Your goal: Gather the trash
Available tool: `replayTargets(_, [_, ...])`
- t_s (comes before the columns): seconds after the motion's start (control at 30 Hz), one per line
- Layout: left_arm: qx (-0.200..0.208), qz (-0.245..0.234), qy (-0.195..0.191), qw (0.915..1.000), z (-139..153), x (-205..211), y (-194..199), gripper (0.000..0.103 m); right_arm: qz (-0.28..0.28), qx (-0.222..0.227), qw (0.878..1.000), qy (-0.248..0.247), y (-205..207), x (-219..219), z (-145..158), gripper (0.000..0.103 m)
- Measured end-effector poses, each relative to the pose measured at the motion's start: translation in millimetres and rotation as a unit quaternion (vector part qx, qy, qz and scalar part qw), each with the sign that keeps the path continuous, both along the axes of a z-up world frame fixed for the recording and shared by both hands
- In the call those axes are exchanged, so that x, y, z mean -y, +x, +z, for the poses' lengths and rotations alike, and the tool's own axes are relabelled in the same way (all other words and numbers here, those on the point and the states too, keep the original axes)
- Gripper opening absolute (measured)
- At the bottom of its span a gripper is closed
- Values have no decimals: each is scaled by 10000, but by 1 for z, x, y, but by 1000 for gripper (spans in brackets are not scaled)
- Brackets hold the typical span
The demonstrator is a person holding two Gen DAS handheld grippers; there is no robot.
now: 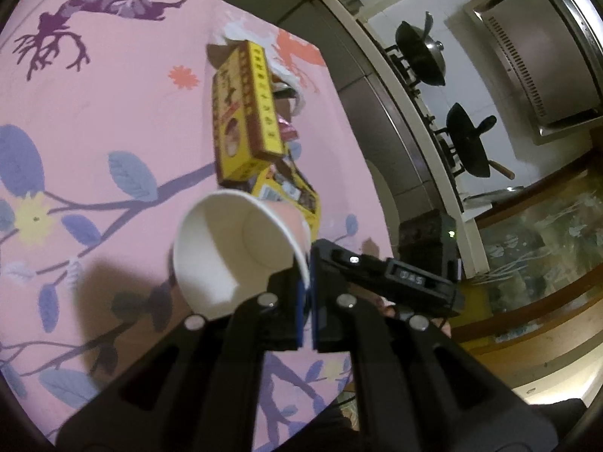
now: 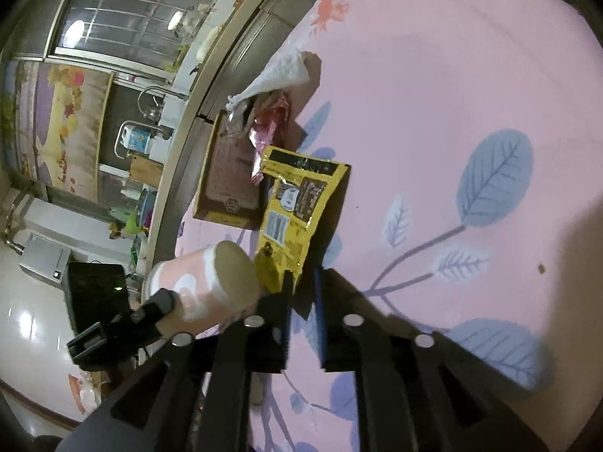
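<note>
My left gripper (image 1: 309,293) is shut on the rim of a paper cup (image 1: 241,248), pink outside and white inside, held tilted above the table. The right wrist view shows the same cup (image 2: 203,282) at the left, with a left finger (image 2: 158,305) on it. My right gripper (image 2: 305,297) stands open by a narrow gap. A crumpled yellow snack packet (image 2: 297,207) lies with its near corner at the tip of the left jaw, not pinched. Behind it lie a box (image 1: 241,113), a pink wrapper (image 2: 271,128) and a white tissue (image 2: 279,71).
The table wears a pink cloth (image 2: 452,75) printed with blue leaves and branches. Its far edge runs beside a kitchen counter where two dark woks (image 1: 422,56) sit on a stove. Shiny floor (image 1: 527,263) shows past the table edge.
</note>
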State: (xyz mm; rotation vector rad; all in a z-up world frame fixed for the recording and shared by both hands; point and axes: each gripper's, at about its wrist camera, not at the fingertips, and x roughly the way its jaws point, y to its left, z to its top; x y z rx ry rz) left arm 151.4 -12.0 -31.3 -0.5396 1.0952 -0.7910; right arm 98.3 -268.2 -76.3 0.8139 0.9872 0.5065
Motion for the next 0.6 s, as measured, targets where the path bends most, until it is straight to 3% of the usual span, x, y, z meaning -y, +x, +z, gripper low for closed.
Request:
replayTargets(0.07, [18, 49, -9, 10000, -1, -4, -1, 2, -94, 35, 9999, -75, -4, 1, 7, 38])
replayTargets(0.13, [-4, 64, -75, 10000, -4, -7, -1, 2, -252, 249, 9989, -309, -10, 4, 18, 43])
replayTargets(0.23, [-49, 64, -199, 9998, -8, -11, 0, 2, -395, 243, 9975, -537, -9, 7, 21, 44])
replayTargets(0.43, [-95, 44, -296, 9995, -11, -14, 2, 2, -434, 87, 9986, -278, -1, 2, 11, 43])
replayTargets(0.6, [-152, 47, -367, 9992, -12, -17, 2, 3, -403, 51, 9991, -146, 11, -15, 6, 33])
